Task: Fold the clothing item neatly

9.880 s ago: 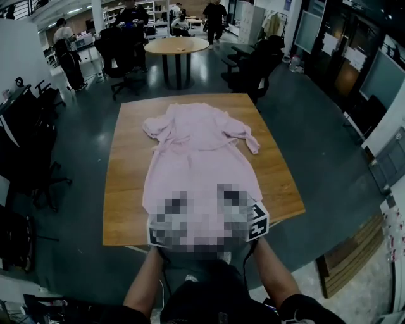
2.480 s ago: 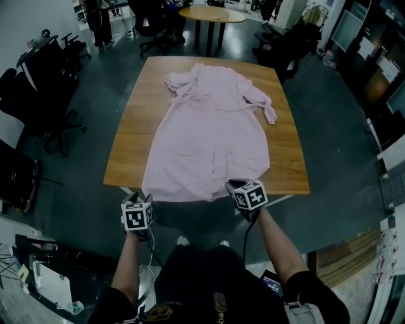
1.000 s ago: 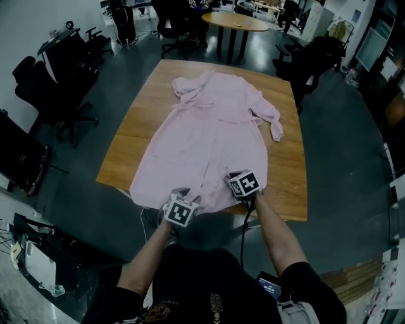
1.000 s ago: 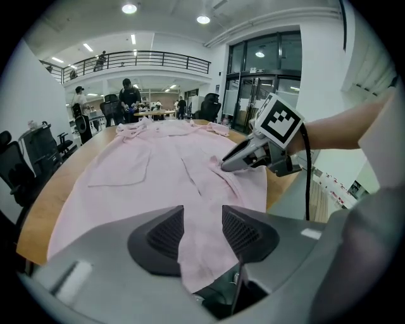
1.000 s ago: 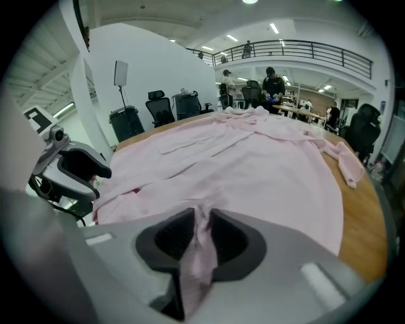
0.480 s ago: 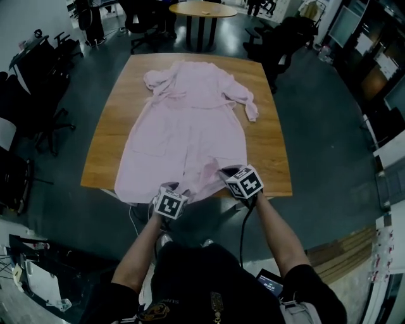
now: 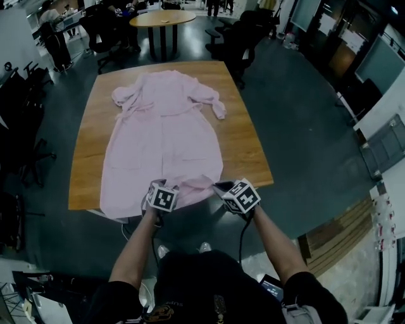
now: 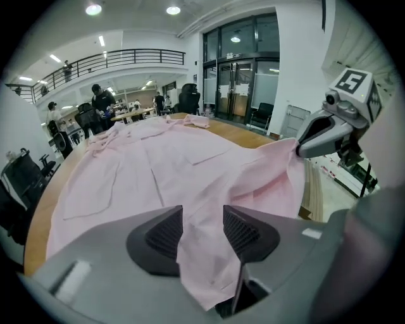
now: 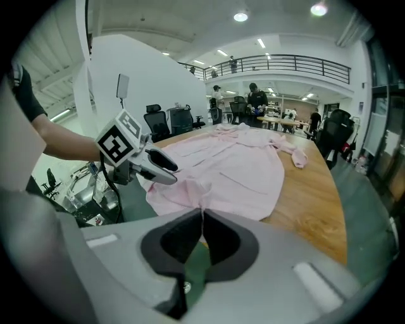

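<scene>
Underfoot, a dark polished floor [image 7: 304, 126] fills most of the head view, with black office chairs [image 7: 237, 38] and a round table [image 7: 162, 18] at the far side. Several people [image 8: 101, 104] stand well beyond them.

Near the middle stands a rectangular wooden bench [image 7: 247, 145]. A pink garment [image 7: 161, 145] lies spread along it, collar end far from the person and hem [image 7: 126, 205] at the near edge, where the cloth hangs a little over the side. One sleeve [image 7: 215, 104] reaches out toward the bare wood on the right, and the other is bunched beside the shoulder on the left.

Both grippers work at the near hem, close together. The right gripper [image 7: 218, 186] has its jaws pressed together on a pinch of the hem, and the cloth rises to its tip in a small tent clear of the bench. The left gripper [image 7: 171, 185] sits just beside it. Its jaws stand spread and have just been opening, and a loose fold of the same hem drapes between the pads and hangs down past them. A ridge of cloth runs from this fold across to the right gripper's tip.
</scene>
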